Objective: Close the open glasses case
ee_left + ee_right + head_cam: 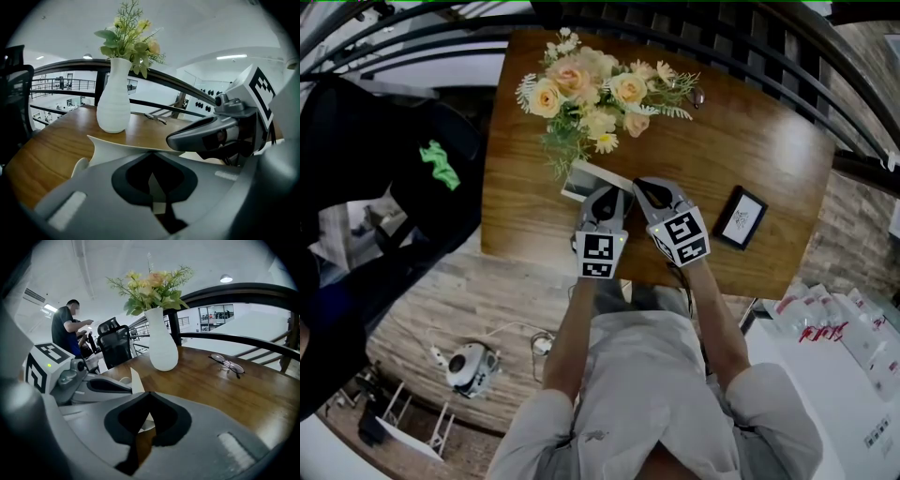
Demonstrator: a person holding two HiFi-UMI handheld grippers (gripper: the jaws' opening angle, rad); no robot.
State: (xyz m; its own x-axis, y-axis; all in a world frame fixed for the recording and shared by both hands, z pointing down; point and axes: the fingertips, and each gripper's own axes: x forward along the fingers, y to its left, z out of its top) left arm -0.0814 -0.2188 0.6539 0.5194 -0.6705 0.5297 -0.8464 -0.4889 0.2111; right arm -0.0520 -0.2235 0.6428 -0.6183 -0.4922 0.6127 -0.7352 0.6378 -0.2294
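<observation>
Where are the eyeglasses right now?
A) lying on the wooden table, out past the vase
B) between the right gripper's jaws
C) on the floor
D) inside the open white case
A: in the right gripper view the eyeglasses lie on the bare table to the right of the vase, apart from the glasses case.

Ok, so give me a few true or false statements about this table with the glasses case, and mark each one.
The white ceramic vase stands upright on the brown wooden table. True.
The wire-rimmed eyeglasses lie inside the white glasses case. False: they lie on the bare table beyond the vase.
The left gripper and the right gripper each have their tongs' tips together. True.
The small black-framed card lies left of the left gripper. False: it lies right of the right gripper.
The case is shut flat. False: its flap stands up.
</observation>
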